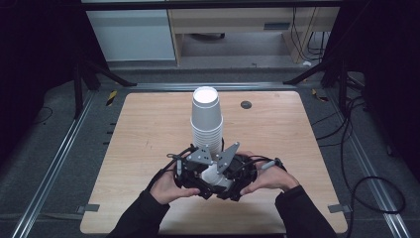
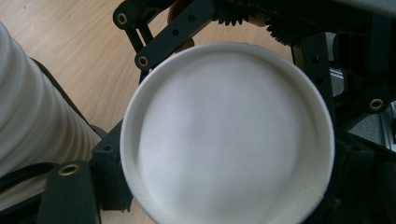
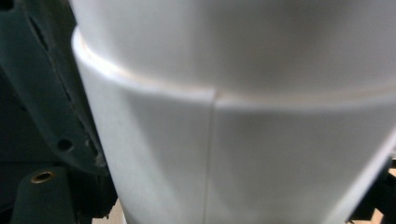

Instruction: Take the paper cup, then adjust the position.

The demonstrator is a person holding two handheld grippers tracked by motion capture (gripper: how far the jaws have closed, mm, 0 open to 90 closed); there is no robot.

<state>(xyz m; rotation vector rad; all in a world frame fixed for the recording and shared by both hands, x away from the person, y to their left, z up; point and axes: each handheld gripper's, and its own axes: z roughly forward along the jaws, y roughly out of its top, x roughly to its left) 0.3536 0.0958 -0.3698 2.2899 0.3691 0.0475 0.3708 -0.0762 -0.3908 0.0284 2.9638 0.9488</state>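
White paper cup [image 1: 214, 174] lies on its side between the left gripper [image 1: 194, 171] and right gripper [image 1: 233, 173], just before the inverted cup stack [image 1: 206, 121]; whether either gripper clamps it cannot be told.

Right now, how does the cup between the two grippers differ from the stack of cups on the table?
The cup between the grippers is a lone cup lying tilted; the stack of cups is many nested cups standing upside down. The lone cup sits low, hemmed in by the left gripper and right gripper; the stack stands apart on the table, much taller. Both are plain white paper cups.
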